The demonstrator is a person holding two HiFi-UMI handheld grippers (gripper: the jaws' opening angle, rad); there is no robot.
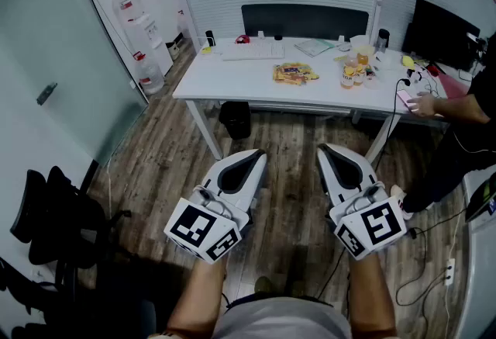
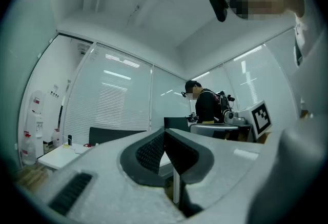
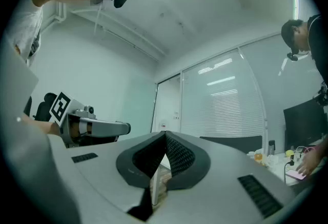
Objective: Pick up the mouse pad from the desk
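Office with plank flooring, looking steeply down at a white desk (image 1: 225,75) across the room. Spotting small bottles (image 1: 353,75) holding orange-yellow drink toward its right side, a yellow snack packet (image 1: 295,74) lying mid-desk, and a black bin (image 1: 235,119) underneath, contents hidden. Print all too small for reading. Holding left gripper (image 1: 258,157) and right gripper (image 1: 323,149) low over the floor, both clenched on nothing. Not managing to pick out the mouse pad for sure, only seeing a flat pale-green sheet (image 1: 314,46) lying near the desk's far edge, well apart from both grippers.
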